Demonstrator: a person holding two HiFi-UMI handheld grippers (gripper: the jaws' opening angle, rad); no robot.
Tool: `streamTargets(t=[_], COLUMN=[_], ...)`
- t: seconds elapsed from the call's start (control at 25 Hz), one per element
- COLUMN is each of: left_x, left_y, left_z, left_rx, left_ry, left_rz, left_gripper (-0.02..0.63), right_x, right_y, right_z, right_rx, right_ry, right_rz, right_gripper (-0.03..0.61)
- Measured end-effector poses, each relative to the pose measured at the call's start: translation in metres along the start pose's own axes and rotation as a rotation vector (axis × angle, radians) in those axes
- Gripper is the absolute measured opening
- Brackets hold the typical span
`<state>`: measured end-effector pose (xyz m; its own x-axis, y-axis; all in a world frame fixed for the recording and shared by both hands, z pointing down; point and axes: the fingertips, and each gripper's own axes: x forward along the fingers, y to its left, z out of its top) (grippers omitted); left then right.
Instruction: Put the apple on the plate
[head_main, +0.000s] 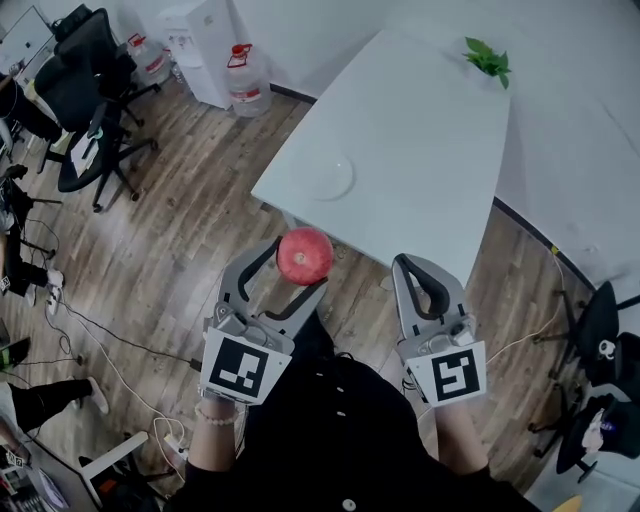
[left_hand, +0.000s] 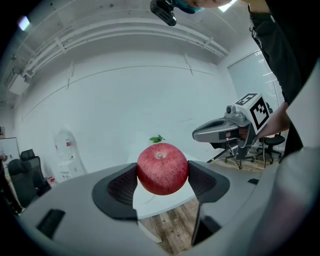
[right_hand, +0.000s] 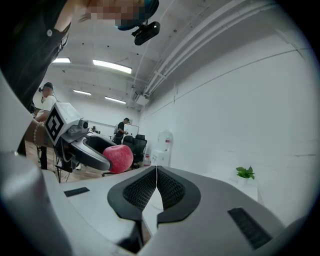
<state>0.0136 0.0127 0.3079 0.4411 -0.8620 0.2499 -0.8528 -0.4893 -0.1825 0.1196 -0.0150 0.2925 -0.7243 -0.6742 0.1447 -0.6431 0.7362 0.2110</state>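
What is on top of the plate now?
Nothing: the plate looks bare and fully in view. The apple is in the left gripper, short of the table.

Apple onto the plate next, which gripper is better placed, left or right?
Left. The left gripper holds the apple, with the plate ahead of it on the table. The right gripper is shut and empty.

The surface (head_main: 420, 130) is open all around the plate (head_main: 330, 178), and the way from the apple (head_main: 304, 255) at its 6 o'clock is clear. The one obstacle, a plant (head_main: 488, 60), stands well apart at 2 o'clock.
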Motion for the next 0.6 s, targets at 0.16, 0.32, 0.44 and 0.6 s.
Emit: streamTargets(t=[0.16, 0.32, 0.44, 0.6], left_x=[0.02, 0.039, 0.055, 0.073], left_y=[0.032, 0.065, 0.089, 0.12], left_z=[0.002, 0.004, 0.005, 0.008], left_rx=[0.003, 0.005, 0.008, 0.01], left_ry=[-0.008, -0.013, -0.022, -0.039], left_rz=[-0.025, -0.044, -0.056, -0.079], left_gripper=[0.327, 0.327, 0.327, 0.327], right_x=[0.034, 0.065, 0.087, 0.118], right_y=[-0.01, -0.02, -0.029, -0.037], right_z=[0.006, 0.012, 0.016, 0.021], right_rx=[0.0, 0.002, -0.006, -0.01], right_ry=[0.008, 0.019, 0.03, 0.045], right_rz=[-0.018, -0.04, -0.052, -0.074], right_gripper=[0.041, 0.041, 0.041, 0.041])
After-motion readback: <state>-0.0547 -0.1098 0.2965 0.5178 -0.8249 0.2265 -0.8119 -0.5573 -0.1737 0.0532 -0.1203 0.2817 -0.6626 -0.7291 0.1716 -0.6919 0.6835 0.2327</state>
